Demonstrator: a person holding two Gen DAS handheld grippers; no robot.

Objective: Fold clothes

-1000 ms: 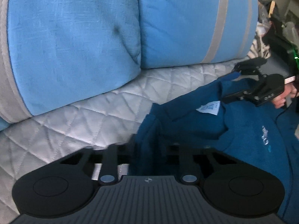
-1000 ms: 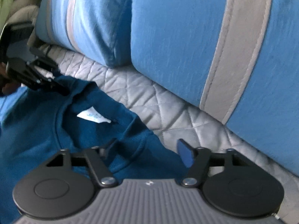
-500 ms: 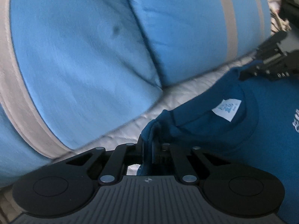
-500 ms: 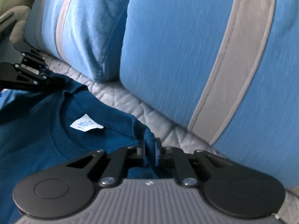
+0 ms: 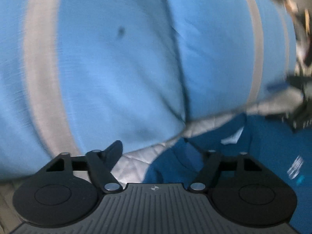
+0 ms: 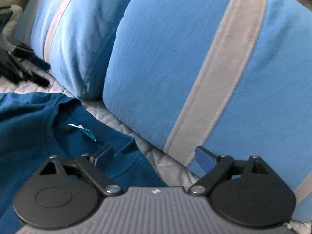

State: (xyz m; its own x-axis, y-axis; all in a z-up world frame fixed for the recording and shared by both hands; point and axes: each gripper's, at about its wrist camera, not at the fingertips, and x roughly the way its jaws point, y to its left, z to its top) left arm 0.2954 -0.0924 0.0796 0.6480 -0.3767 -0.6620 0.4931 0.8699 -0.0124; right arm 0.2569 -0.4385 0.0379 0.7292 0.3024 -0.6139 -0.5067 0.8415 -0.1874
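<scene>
This is a home, a bedroom or a living room. Two plump light-blue cushions (image 6: 185,68) with grey stripes lean side by side over a grey quilted cover (image 6: 115,115). A dark blue T-shirt (image 6: 29,128) lies spread on that cover, and soft clutter sits at the edges.

neck tag (image 6: 82,129): pale, print too small to read
chest print (image 5: 295,166): whitish on the blue shirt (image 5: 273,146), blurred, unreadable

Matt cloth shirt (image 6: 29,128), quilted cover (image 6: 117,117).
</scene>
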